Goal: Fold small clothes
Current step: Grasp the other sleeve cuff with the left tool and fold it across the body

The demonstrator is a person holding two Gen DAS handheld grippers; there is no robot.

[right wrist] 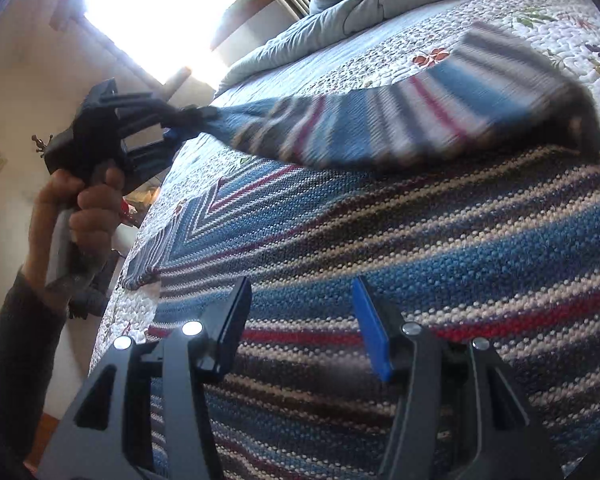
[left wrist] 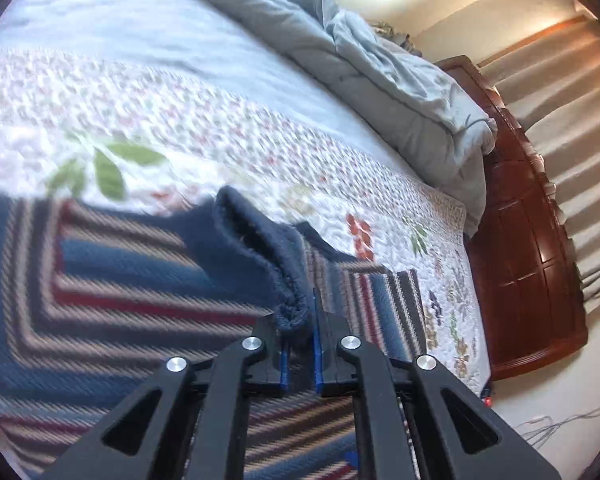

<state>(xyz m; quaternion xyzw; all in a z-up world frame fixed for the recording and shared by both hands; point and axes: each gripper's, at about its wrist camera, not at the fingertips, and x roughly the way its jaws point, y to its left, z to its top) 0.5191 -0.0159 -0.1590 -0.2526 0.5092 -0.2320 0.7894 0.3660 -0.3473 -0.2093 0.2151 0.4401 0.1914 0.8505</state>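
Observation:
A striped knit sweater in blue, red, white and dark bands lies spread on the floral quilt. My left gripper is shut on the navy ribbed cuff of one sleeve. In the right wrist view that sleeve hangs stretched in the air above the sweater's body, from the left gripper to the shoulder at the right. A person's hand holds that gripper. My right gripper stands open low over the sweater's body, with nothing pinched between its fingers.
A rumpled blue-grey duvet is heaped at the far side of the bed. A dark wooden bed end and pale curtains stand beyond the mattress edge. Thin cables lie on the floor.

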